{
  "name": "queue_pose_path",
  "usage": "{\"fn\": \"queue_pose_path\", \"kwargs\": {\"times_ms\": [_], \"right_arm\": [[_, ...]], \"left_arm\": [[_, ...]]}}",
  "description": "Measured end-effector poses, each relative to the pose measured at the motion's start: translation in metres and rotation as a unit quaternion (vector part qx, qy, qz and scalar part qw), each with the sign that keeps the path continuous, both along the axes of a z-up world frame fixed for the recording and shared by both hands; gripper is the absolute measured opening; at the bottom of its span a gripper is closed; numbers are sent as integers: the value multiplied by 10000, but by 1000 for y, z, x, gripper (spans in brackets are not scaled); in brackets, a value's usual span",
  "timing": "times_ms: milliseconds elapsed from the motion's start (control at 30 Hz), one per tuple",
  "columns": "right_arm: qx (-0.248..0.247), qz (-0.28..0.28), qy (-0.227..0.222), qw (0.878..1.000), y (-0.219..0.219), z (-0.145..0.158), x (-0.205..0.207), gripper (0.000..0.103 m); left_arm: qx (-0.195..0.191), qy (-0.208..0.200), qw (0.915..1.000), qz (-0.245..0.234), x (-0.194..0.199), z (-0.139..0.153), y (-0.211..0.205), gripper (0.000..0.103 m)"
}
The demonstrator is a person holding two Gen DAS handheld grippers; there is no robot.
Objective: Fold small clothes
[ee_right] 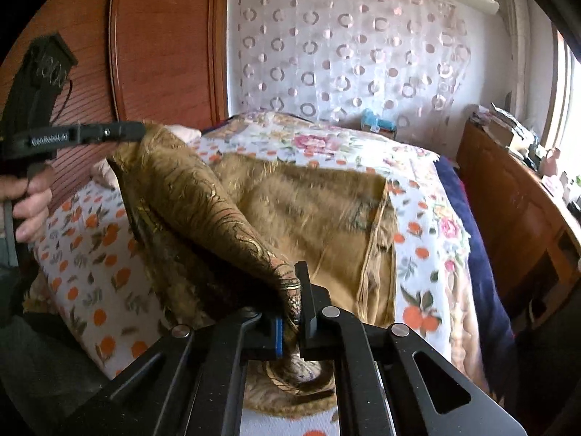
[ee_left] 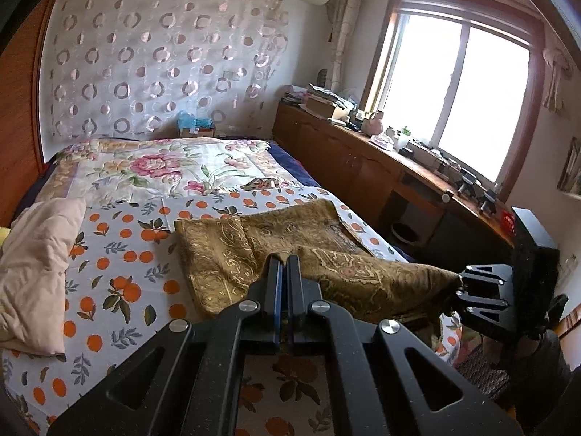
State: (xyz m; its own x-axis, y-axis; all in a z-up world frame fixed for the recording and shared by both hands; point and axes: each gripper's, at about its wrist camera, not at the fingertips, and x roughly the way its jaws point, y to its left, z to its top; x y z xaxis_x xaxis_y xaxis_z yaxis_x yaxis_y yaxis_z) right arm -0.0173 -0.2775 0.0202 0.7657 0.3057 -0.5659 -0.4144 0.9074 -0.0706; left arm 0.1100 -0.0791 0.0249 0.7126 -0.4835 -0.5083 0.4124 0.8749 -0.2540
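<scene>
1. Lying across the bed (ee_left: 120, 254), the brown cloth (ee_left: 290, 239) with gold paisley pattern rests partly on the orange-print sheet (ee_left: 109, 265), its near edge lifted off it.
2. The left gripper (ee_left: 284, 259) has its jaws nearly together, pinching the near edge of the cloth; in the right wrist view it (ee_right: 139, 131) shows from the side, gripping a raised corner.
3. The right gripper (ee_right: 297, 290) has its jaws narrow, closed on a bunched corner of the cloth (ee_right: 290, 210), which runs between the blue pad and the black finger.
4. In the left wrist view the right gripper (ee_left: 459, 285) shows at the right, touching the cloth's stretched corner.
5. Between the two grippers the cloth's held edge hangs as a raised fold, while the rest lies flat farther back on the bed.
6. A hand (ee_right: 31, 203) holds the left gripper's handle at the left edge of the right wrist view.
7. A beige quilt (ee_left: 36, 265) lies bunched on the left side of the bed, well apart from the cloth.
8. A floral blanket (ee_left: 152, 170) covers the far half of the bed.
9. A wooden cabinet (ee_left: 348, 167) runs along the right under the window (ee_left: 454, 98).
</scene>
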Motion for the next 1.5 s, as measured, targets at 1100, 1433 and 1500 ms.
{"fn": "queue_pose_path", "kwargs": {"times_ms": [1100,1433,1500], "right_arm": [[-541,-189,-97,9983,6,-4,29,27],[-101,145,41,9998,7,18,117,27],[-72,196,197,9996,5,10,141,27]], "left_arm": [[-93,23,9995,309,26,6,17,2],[233,371,9974,571,76,-17,32,3],[322,475,9966,591,89,-25,32,3]]}}
